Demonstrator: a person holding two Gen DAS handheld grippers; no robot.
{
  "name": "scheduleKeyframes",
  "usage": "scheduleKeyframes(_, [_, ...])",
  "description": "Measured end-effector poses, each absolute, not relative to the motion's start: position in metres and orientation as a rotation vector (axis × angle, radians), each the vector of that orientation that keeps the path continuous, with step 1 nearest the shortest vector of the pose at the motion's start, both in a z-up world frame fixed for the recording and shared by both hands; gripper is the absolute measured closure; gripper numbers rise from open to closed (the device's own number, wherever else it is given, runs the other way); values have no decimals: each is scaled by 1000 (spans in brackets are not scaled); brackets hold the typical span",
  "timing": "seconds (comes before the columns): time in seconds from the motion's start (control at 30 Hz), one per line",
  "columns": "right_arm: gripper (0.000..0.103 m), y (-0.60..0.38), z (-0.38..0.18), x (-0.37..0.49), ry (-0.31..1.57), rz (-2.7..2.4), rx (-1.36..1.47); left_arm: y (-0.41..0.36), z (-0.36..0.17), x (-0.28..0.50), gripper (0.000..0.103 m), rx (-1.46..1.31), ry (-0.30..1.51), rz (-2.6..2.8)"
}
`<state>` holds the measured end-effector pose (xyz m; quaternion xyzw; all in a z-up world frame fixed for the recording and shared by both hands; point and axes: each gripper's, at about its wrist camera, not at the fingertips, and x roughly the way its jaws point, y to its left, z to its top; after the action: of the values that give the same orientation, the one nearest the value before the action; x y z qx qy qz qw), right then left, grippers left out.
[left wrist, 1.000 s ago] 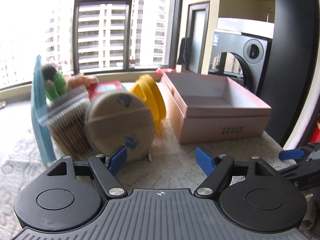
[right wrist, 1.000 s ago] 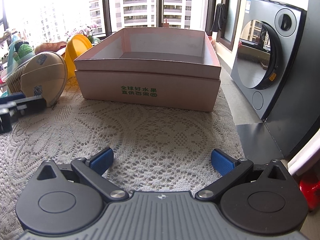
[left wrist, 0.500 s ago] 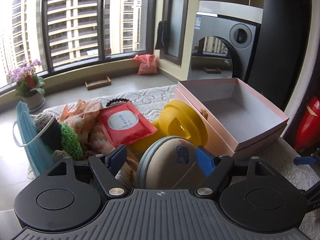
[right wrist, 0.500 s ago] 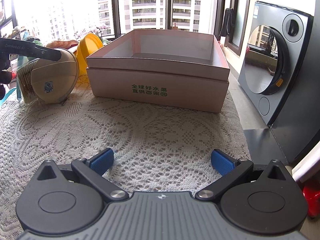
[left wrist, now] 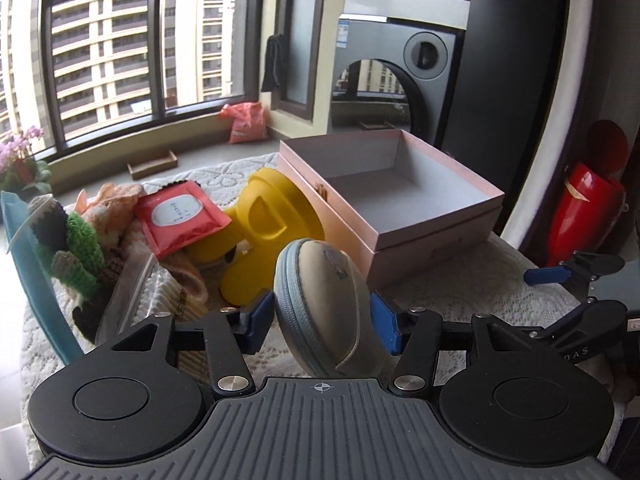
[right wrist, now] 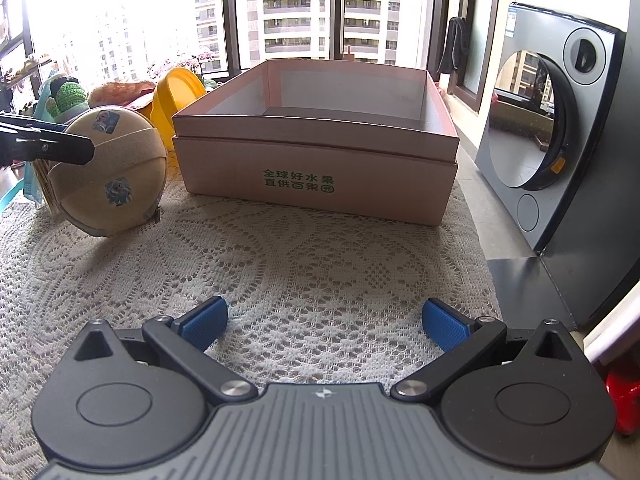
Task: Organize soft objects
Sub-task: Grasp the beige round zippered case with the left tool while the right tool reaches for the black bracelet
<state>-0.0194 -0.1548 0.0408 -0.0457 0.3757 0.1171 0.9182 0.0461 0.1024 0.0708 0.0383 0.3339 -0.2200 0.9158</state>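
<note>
While the right gripper [right wrist: 324, 322] rests open, the left gripper's [left wrist: 323, 318] jaws have just closed onto the pouch [left wrist: 328, 304], readying it for the box [left wrist: 404, 196].

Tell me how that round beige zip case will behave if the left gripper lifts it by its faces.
The round zip case looks semi-rigid, so it should keep its shape rather than flop. Its domed faces may let the pads slip. It stands on its edge on the lace cloth, so it would probably roll or tip if released.
</note>
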Motion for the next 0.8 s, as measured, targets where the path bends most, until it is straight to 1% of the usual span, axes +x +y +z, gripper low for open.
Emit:
scheduleKeyframes(0.03, [0,-155,41,-19,773,241,-94,99,69,42,45,75,680,-453])
scheduleKeyframes(0.1, [0,-155,41,-19,772,241,-94,91,64,38,38,76,672,-438])
scheduleKeyframes(0.13, [0,-155,41,-19,772,241,-94,88,60,41,37,74,681,-426])
scheduleKeyframes(0.17, [0,-155,41,-19,772,241,-93,86,54,45,38,59,689,-411])
scheduleKeyframes(0.3, [0,-156,42,-19,773,243,-92,87,37,64,49,-71,730,-418])
scheduleKeyframes(0.37, [0,-155,43,-20,774,251,-94,90,35,66,53,-127,719,-426])
scheduleKeyframes(0.4, [1,-155,44,-19,777,263,-96,91,35,64,54,-150,707,-413])
scheduleKeyframes(0.43, [8,-155,48,-19,779,277,-97,91,36,62,54,-169,698,-401])
scheduleKeyframes(0.47, [12,-152,56,-18,774,297,-102,93,36,58,55,-194,680,-389])
scheduleKeyframes(0.5, [14,-149,67,-16,763,314,-109,96,36,50,55,-221,646,-375])
scheduleKeyframes(0.6, [14,-134,117,4,708,360,-112,103,42,31,55,-243,564,-342])
scheduleKeyframes(0.73, [14,-90,181,79,749,454,-48,117,55,5,55,-233,474,-308])
scheduleKeyframes(0.8, [18,-56,195,126,799,485,-32,126,63,-9,55,-217,426,-291])
